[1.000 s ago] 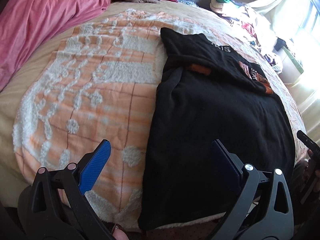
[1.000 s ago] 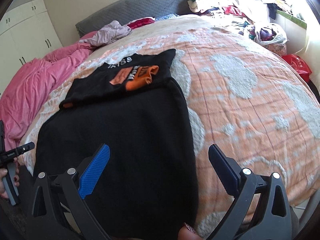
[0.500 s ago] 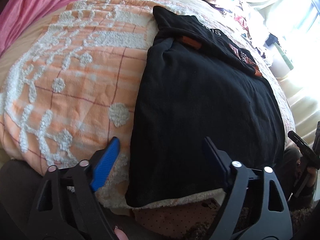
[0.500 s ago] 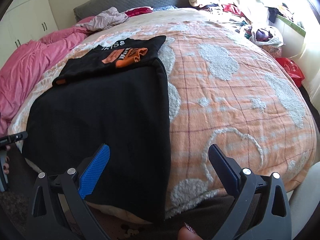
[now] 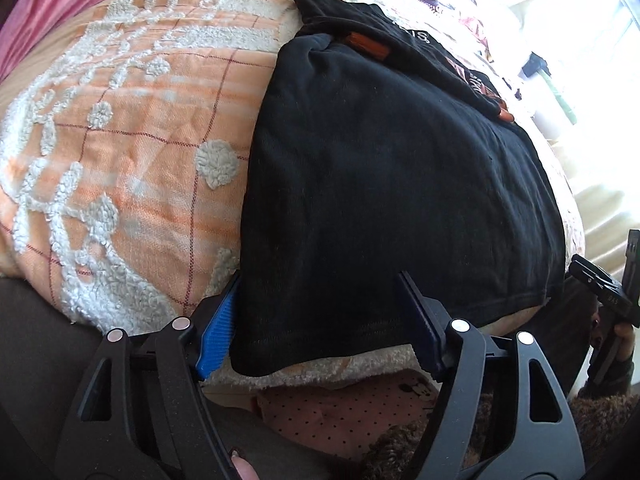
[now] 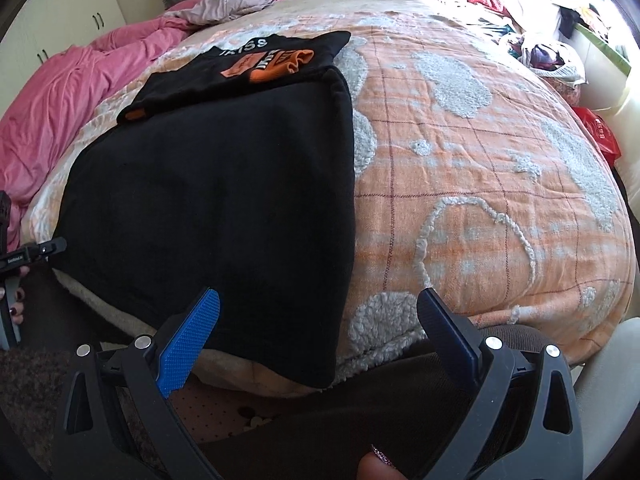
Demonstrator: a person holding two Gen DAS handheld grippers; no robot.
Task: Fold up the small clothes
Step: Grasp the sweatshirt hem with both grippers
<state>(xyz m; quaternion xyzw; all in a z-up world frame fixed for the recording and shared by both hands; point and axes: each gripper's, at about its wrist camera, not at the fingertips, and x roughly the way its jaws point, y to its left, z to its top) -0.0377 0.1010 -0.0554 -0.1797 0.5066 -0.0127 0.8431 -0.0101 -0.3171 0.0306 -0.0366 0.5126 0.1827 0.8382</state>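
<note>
While a second ago both tools hung higher over the bed, each has now dropped to the near hem of the black garment (image 5: 392,184), which lies flat on the orange blanket (image 5: 132,128) just ahead of them. That suggests a hem grab for the next fold. Left tool (image 5: 320,320): jaws wide apart, straddling the near left corner, its left pad about touching the cloth edge. Right tool (image 6: 316,320): equally spread, holding nothing, with the near right corner between its fingers.

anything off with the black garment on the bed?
The black garment lies flat, but its near hem overhangs the edge of the orange patterned blanket. A folded-over top section shows orange print. Nothing damaged.
</note>
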